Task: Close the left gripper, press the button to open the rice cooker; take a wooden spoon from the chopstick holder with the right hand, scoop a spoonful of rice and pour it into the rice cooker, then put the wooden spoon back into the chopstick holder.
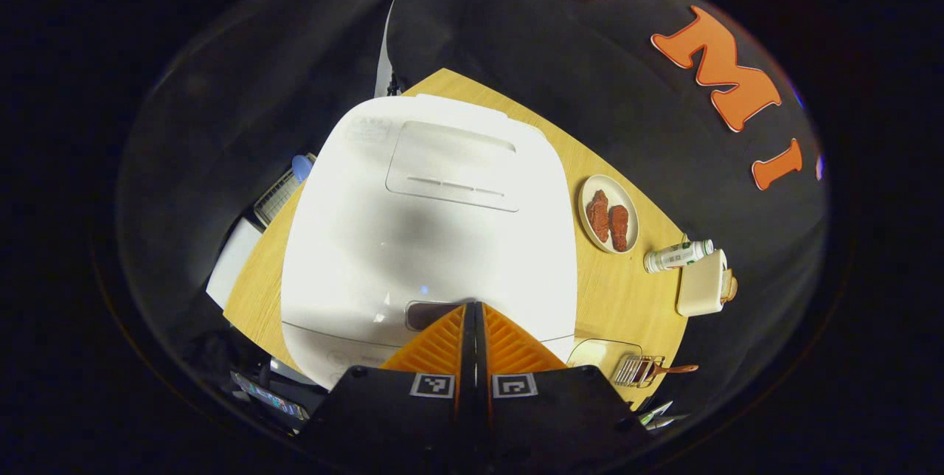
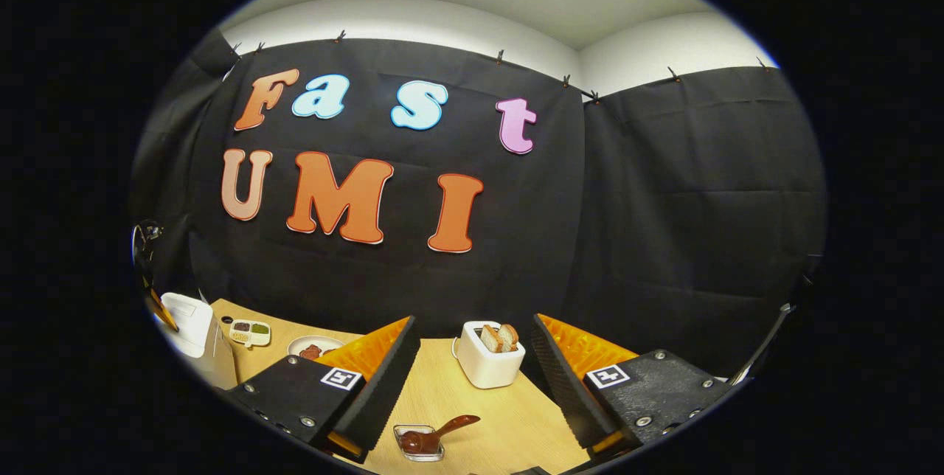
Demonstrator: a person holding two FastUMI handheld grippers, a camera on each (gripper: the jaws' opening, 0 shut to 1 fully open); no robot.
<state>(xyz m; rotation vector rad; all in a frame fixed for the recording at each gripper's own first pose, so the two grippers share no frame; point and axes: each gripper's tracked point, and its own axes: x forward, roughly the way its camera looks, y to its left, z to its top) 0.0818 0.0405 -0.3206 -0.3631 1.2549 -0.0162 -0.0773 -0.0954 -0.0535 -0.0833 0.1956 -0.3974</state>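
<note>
Left gripper [image 1: 474, 307] clenched, at rice cooker [image 1: 428, 239] button | right gripper [image 2: 472, 357] released

From your left tool [image 1: 473, 307], the rice cooker [image 1: 428, 231] sits on the table [image 1: 619, 290] directly under the tips, with the plate of meat pieces [image 1: 609, 213] to its right, then the lying bottle [image 1: 678, 255] and the toaster [image 1: 703, 283] beyond that. Nearer you on that right side stands the rack [image 1: 638, 370] holding the wooden spoon [image 1: 675, 369]. From your right tool [image 2: 476, 357], the toaster [image 2: 490, 355] with bread stands ahead between the fingers, and the rice cooker [image 2: 190, 324] stands far left.
</note>
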